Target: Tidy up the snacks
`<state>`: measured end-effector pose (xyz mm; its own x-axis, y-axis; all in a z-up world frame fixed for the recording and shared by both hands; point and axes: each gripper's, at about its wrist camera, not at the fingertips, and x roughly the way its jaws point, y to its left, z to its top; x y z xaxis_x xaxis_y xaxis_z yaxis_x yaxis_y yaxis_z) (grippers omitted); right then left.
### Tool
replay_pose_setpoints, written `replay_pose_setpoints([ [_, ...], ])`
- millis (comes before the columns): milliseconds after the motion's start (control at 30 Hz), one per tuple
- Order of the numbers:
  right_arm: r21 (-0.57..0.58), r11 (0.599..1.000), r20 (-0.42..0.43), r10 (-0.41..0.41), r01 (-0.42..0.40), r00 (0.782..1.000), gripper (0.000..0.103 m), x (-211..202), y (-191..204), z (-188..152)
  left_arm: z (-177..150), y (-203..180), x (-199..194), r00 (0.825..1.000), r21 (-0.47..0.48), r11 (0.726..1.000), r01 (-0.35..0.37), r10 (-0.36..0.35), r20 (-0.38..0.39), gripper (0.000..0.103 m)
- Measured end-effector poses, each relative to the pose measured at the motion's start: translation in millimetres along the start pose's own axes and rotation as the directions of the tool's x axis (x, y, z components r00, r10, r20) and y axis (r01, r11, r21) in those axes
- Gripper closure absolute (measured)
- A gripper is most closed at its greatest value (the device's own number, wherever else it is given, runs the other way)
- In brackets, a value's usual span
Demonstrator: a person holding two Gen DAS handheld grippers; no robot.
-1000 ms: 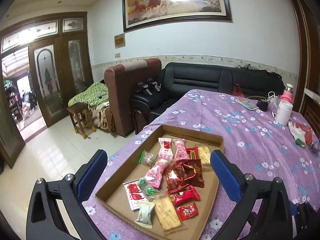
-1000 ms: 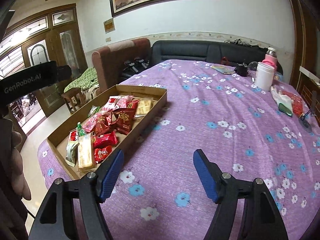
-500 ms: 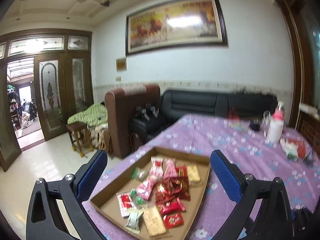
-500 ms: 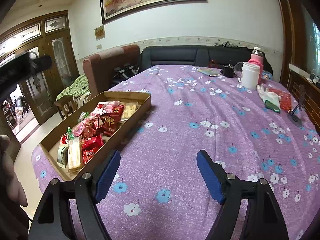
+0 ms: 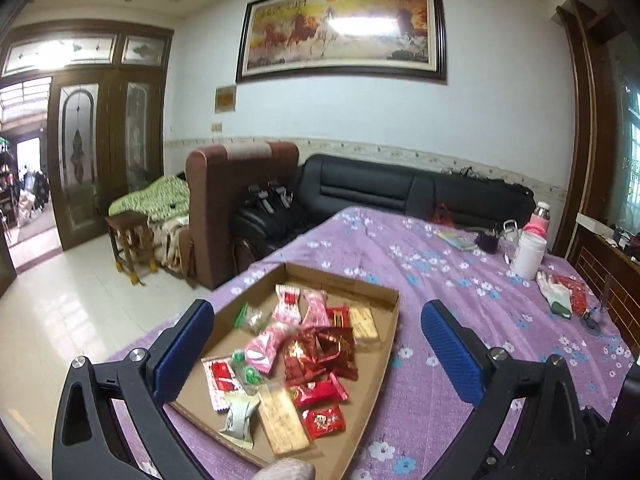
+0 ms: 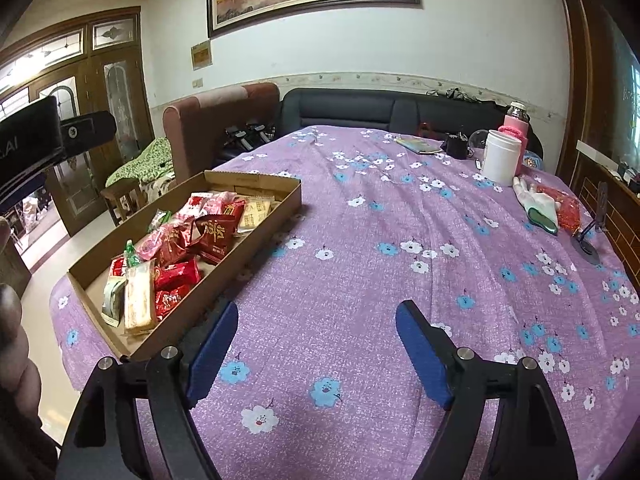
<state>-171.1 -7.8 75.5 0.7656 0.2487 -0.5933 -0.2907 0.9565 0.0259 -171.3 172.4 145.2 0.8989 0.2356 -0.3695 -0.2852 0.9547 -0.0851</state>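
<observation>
Two grippers, both empty | left wrist view: left gripper point(image 5: 316, 350) spread wide above shallow brown cardboard tray point(image 5: 340, 282) holding roughly fourteen wrapped snacks point(image 5: 316, 350) (light, crinkly, slippery; pinch a sealed end) | right wrist view: right gripper point(image 6: 316, 344) wide open over purple flowered surface point(image 6: 400, 216), tray at left.

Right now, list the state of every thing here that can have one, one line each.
Left gripper: jaws open, empty, above the box.
Right gripper: jaws open, empty, over bare cloth.
Box: open-topped, flat on the table, snacks inside.
Snacks: sealed, piled loosely in the box.
White jar: upright, lid on.
Pink bottle: upright, capped.
Glove: lying flat.
</observation>
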Motion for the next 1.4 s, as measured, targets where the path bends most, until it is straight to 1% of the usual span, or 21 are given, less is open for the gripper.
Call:
replay_pose_setpoints([
  [133,-0.044,0.999,-0.021,-0.02,0.019,1.0,0.017,7,10,3,-6,2,13,0.997,0.012,1.0,0.013,-0.012,-0.07,0.0],
  [300,-0.093,0.994,-0.04,-0.056,0.052,0.998,0.016,15,22,10,-14,11,24,0.99,-0.003,1.0,0.028,-0.028,-0.135,0.0],
  [567,-0.043,0.998,-0.094,-0.06,0.056,0.994,0.015,27,20,10,-22,26,42,0.974,-0.055,0.997,0.054,-0.065,-0.219,0.0],
  [667,-0.036,0.998,-0.099,-0.064,0.06,0.993,0.015,30,20,10,-24,27,44,0.973,-0.053,0.998,0.046,-0.057,-0.224,0.0],
  [833,-0.066,0.996,-0.119,-0.074,0.067,0.99,0.015,36,27,10,-26,28,49,0.969,-0.038,0.999,0.037,-0.045,-0.241,0.0],
  [967,-0.067,0.996,-0.126,-0.069,0.061,0.99,0.015,39,30,10,-28,28,52,0.963,-0.048,0.998,0.043,-0.054,-0.264,0.0],
  [1200,-0.086,0.994,-0.123,-0.073,0.063,0.99,0.015,40,36,8,-31,28,52,0.961,-0.051,0.997,0.054,-0.066,-0.269,0.0],
  [1400,-0.067,0.996,-0.138,-0.072,0.064,0.988,0.015,43,31,7,-35,25,54,0.955,-0.053,0.997,0.064,-0.077,-0.286,0.0],
])
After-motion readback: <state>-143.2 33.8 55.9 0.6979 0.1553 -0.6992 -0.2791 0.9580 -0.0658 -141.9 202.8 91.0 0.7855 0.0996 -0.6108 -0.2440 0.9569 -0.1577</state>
